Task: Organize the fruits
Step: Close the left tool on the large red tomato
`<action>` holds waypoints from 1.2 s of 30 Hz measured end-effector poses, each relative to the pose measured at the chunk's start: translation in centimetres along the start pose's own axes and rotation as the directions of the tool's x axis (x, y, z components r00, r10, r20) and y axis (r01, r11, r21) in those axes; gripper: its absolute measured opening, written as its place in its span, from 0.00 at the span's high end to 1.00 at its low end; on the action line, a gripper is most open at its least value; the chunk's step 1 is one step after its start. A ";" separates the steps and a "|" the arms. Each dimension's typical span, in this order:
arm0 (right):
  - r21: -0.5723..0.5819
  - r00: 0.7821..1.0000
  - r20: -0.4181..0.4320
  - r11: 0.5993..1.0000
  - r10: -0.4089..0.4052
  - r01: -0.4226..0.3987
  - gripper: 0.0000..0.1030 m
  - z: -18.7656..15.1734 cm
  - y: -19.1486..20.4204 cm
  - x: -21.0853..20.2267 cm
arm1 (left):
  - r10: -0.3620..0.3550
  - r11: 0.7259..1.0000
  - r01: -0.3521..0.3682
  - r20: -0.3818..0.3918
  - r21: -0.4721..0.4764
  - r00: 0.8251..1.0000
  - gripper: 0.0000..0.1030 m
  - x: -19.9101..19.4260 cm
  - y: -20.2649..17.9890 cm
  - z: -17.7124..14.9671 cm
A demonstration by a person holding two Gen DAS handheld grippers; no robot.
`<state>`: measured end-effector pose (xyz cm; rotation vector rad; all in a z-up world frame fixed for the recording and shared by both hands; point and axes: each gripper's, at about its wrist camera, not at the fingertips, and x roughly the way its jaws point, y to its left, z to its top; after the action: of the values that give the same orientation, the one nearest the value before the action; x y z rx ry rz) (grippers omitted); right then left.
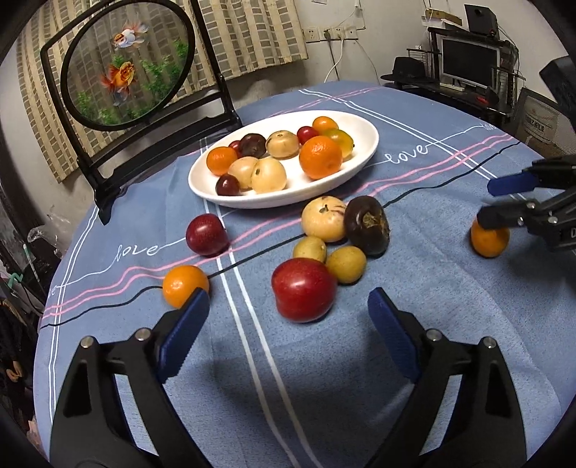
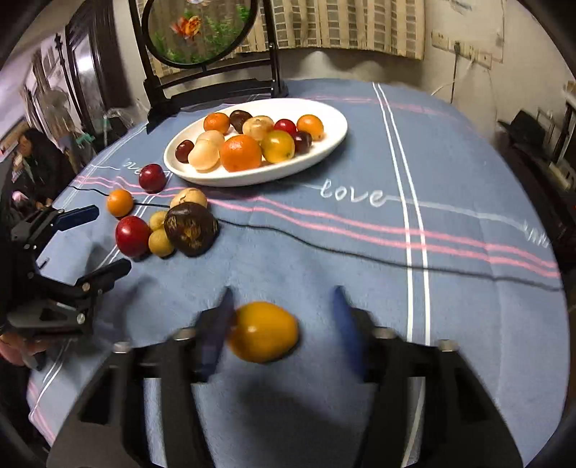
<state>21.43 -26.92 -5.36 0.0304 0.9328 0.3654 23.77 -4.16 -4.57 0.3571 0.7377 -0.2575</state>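
A white oval plate [image 1: 201,187] [image 2: 324,151] holds several oranges, dark plums and pale fruits. In front of it on the blue cloth lie loose fruits: a big red fruit [image 1: 304,289] [image 2: 132,235], a dark brown fruit [image 1: 367,225] [image 2: 191,228], several pale yellow ones and a small orange [image 1: 183,284]. My left gripper [image 1: 288,302] [image 2: 111,239] is open, and the red fruit lies just beyond its tips. My right gripper [image 2: 282,293] [image 1: 487,202] is open around an orange fruit [image 2: 264,331] [image 1: 489,239] on the cloth. This fruit sits against the left finger, with a gap to the right one.
A round goldfish screen on a black stand [image 1: 126,64] [image 2: 201,32] rises behind the plate. A red plum [image 1: 207,234] [image 2: 152,177] lies left of the plate. A person [image 2: 32,162] sits at the far left; a desk with a monitor [image 1: 468,61] stands beyond the table.
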 end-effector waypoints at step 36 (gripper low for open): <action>-0.059 0.997 -0.059 0.997 -0.058 0.055 0.57 -0.8 1.6 1.9 | -0.061 0.997 0.059 -0.034 -0.054 0.998 0.58 2.6 0.3 0.5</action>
<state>21.33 -24.89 -6.99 -0.0596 0.9809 0.3417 26.06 -4.33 -5.91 0.2903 0.7900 -0.2879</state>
